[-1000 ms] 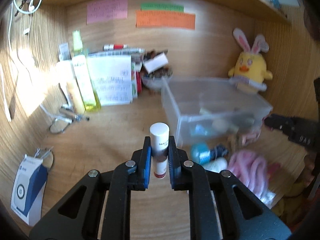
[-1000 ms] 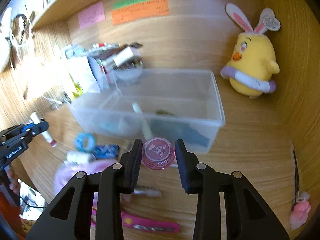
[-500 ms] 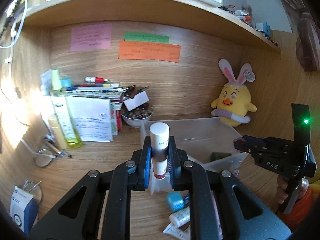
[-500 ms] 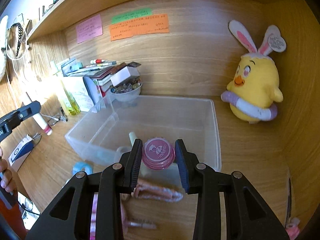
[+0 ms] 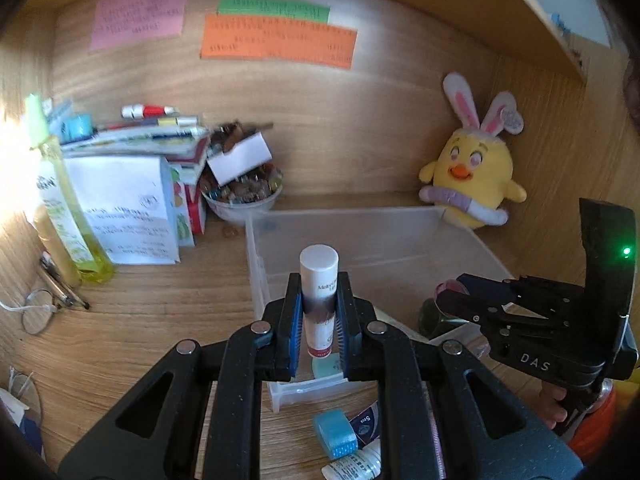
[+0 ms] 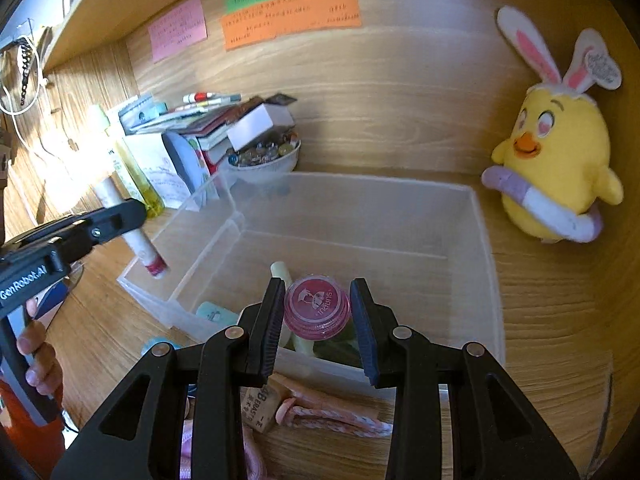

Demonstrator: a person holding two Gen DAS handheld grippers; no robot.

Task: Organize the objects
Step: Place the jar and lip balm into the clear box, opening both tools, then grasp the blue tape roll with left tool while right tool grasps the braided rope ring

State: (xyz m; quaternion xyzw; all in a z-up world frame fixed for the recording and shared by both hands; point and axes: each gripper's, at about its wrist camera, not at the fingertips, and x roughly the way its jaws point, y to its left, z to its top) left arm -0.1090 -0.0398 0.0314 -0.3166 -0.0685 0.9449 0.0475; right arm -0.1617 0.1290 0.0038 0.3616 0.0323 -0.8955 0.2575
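While over clear bin (image 6: 486,240), left jaws clamp white tube (image 5: 319,304), right jaws pinch pink jar (image 6: 317,307)

1. Strong sunlight from the left blows out the yellow bottle (image 5: 60,216) and papers.
2. Fisheye bending curves the shelf (image 6: 160,4); corners go black.
3. The left view's book stack (image 5: 160,136) is slightly motion-blurred.

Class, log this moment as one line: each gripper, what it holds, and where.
left gripper: shut on tube, over bin | right gripper: shut on pink jar, over bin | nothing released yet
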